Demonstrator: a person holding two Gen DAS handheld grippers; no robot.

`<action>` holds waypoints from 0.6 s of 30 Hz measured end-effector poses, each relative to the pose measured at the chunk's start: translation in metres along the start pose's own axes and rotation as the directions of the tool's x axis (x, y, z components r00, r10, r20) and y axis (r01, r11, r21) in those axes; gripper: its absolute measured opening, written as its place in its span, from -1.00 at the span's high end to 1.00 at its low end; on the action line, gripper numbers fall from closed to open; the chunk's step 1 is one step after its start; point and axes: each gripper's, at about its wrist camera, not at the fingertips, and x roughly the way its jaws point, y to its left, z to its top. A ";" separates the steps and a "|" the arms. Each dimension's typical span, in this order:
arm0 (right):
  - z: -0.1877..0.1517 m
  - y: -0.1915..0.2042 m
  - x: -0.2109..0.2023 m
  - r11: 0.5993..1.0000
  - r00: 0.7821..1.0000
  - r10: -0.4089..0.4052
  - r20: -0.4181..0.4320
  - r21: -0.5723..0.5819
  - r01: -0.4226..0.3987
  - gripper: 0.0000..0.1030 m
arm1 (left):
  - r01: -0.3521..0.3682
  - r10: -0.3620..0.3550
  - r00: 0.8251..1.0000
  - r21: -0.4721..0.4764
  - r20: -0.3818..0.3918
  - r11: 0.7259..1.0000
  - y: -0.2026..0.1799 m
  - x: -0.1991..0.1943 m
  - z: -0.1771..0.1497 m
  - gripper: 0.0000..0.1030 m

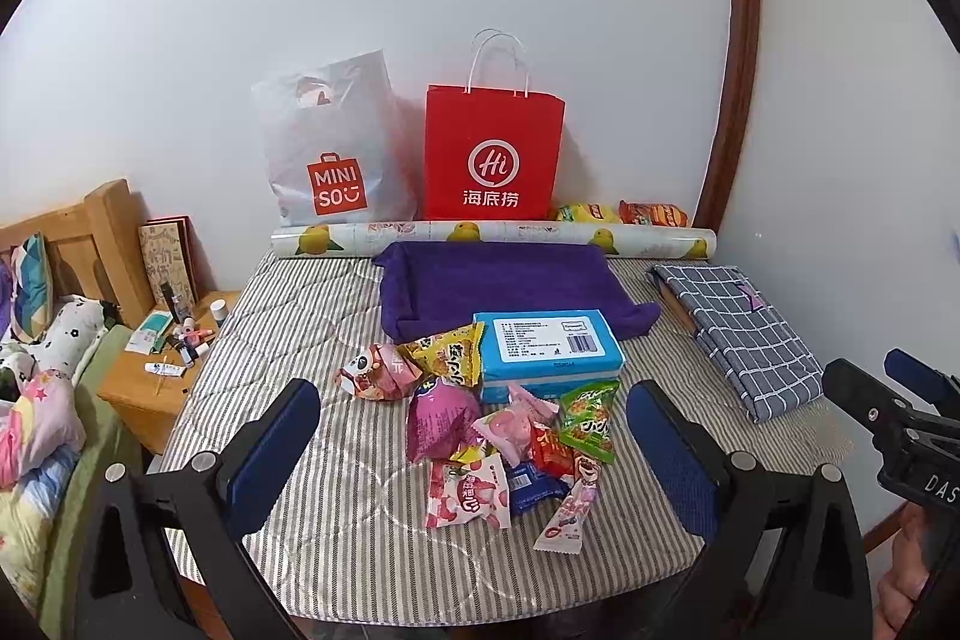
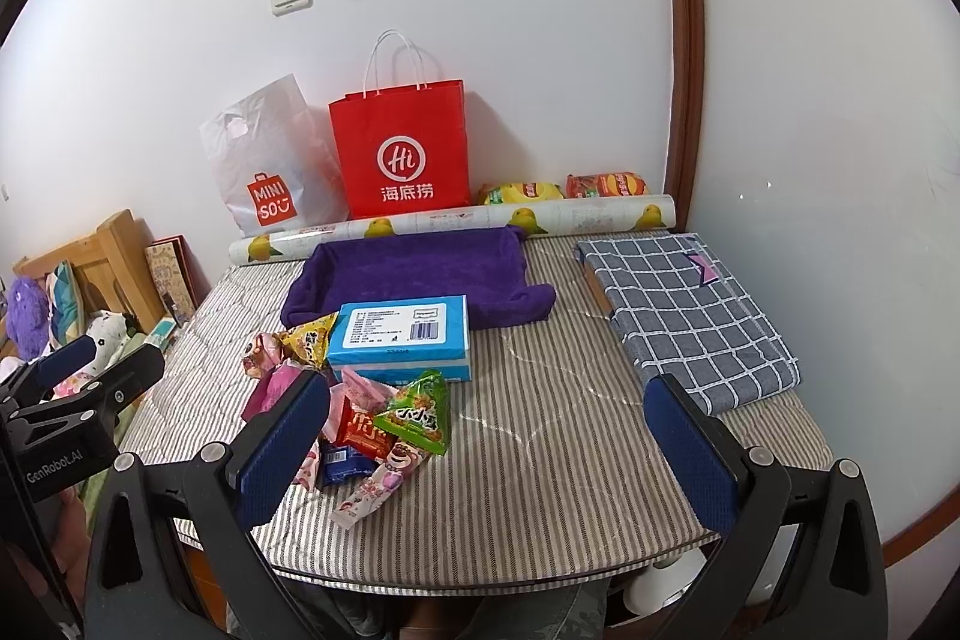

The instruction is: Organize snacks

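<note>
A heap of small snack packets [image 1: 480, 424] [image 2: 384, 424] lies on the striped table cover, in front of a blue box [image 1: 549, 349] [image 2: 402, 337]. Behind the box sits a purple cloth tray [image 1: 480, 280] [image 2: 414, 274]. Two more snack bags, yellow [image 1: 585, 212] [image 2: 519, 192] and orange [image 1: 651, 214] [image 2: 606, 185], lie by the wall. My left gripper [image 1: 474, 454] hovers open over the near table edge, the heap showing between its fingers. My right gripper [image 2: 489, 454] is open too, to the right of the heap, its left finger [image 2: 282, 454] overlapping the packets. Neither holds anything.
A red paper bag [image 1: 492, 154] [image 2: 405, 148] and a white MINISO bag [image 1: 333, 148] [image 2: 264, 166] lean on the wall behind a rolled fruit-print sheet [image 1: 492, 235] [image 2: 456, 223]. Folded checked cloth [image 1: 741, 328] [image 2: 690, 310] lies at the right. A cluttered wooden nightstand [image 1: 156, 376] and bed stand left.
</note>
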 end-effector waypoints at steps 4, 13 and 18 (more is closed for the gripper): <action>0.000 0.002 0.002 1.000 1.000 0.014 -0.006 -0.002 -0.014 -1.00 | 0.001 -0.001 1.000 -0.001 0.000 1.000 -0.001 0.000 -0.001 -1.00; -0.017 0.011 0.035 0.999 0.996 0.039 -0.081 -0.025 -0.041 -1.00 | -0.021 0.021 0.999 -0.008 -0.043 1.000 0.012 0.022 -0.006 -1.00; -0.036 0.015 0.070 0.998 0.986 0.053 -0.160 -0.026 -0.058 -0.92 | -0.042 0.040 0.995 -0.022 -0.096 0.999 0.027 0.049 -0.016 -1.00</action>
